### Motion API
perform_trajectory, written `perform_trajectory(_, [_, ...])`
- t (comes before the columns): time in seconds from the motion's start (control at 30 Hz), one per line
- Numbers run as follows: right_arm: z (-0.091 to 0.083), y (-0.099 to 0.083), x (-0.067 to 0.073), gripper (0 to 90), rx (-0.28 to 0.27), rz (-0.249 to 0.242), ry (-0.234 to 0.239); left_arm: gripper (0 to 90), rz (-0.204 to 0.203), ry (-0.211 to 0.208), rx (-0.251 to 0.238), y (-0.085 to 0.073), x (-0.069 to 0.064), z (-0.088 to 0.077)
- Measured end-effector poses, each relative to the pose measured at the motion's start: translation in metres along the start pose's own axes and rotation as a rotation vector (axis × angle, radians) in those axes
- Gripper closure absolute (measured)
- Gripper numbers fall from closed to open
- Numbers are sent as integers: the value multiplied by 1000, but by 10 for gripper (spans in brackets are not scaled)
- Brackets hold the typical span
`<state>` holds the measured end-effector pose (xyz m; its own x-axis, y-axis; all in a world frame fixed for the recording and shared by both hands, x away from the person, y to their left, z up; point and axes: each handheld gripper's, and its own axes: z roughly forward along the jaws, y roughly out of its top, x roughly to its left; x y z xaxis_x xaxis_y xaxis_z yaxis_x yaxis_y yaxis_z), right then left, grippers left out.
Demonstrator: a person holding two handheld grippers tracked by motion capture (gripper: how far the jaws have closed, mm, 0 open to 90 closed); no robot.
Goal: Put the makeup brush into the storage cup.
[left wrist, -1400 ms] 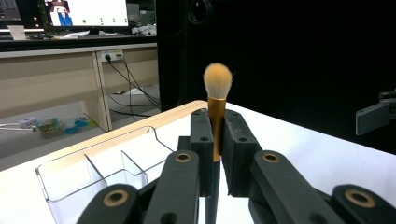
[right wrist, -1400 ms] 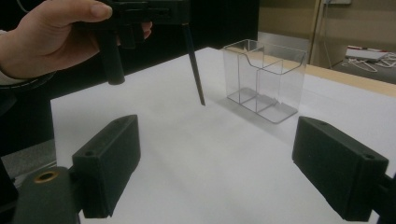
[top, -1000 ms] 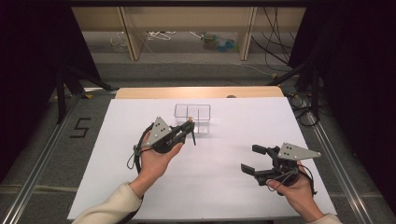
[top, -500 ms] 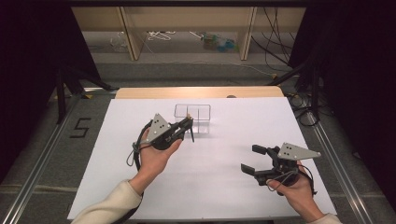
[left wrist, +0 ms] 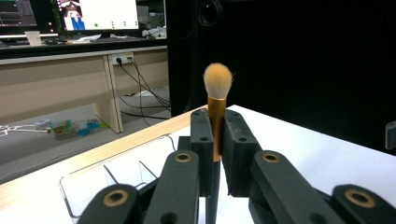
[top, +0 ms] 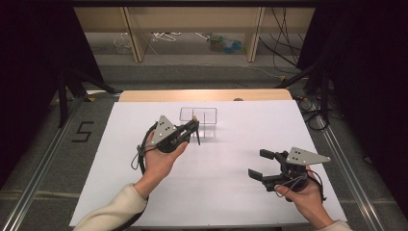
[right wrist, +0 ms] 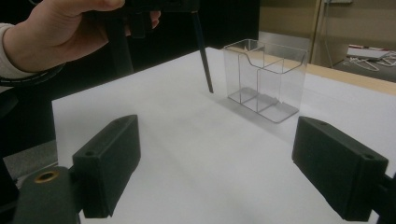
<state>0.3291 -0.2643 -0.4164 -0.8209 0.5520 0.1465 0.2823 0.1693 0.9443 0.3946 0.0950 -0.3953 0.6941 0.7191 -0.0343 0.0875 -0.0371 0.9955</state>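
Observation:
My left gripper is shut on a makeup brush with a gold ferrule, tan bristles and a black handle. The brush stands upright between the jaws, bristles up, and its handle tip hangs just above the white table. It is held right in front of a clear plastic organizer with several compartments, close to its near wall. In the right gripper view the brush handle hangs left of the organizer. My right gripper rests open at the table's near right, with nothing between its jaws.
A white sheet covers the table, with a wooden edge along the far side. Beyond the table stand a wooden bench and cables on the floor. Metal rails run along both sides of the table.

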Motion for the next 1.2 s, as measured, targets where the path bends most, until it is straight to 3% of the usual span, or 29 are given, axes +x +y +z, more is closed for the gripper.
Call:
perform_trajectory(0.17, [1,0,0,160,-14,9,9,834,3,-2,-1,1,0,2])
perform_trajectory(0.2, [2,0,-2,160,-31,-20,2,834,5,-1,-1,2,1,2])
perform_trajectory(0.27, [1,0,0,161,-14,10,10,834,7,2,-2,2,1,2])
perform_trajectory(0.4, [2,0,-2,161,-28,-16,1,834,16,5,-2,4,3,3])
perform_trajectory(0.47, [1,0,0,161,-10,14,10,834,16,7,-3,4,4,4])
perform_trajectory(0.57, [1,0,0,161,-13,13,11,834,11,4,-5,4,3,5])
perform_trajectory(0.63, [0,0,-2,161,-15,-18,-6,834,9,4,-4,4,3,5])
perform_trajectory(1.2, [2,-1,-2,161,-30,-12,2,834,3,10,-11,7,6,9])
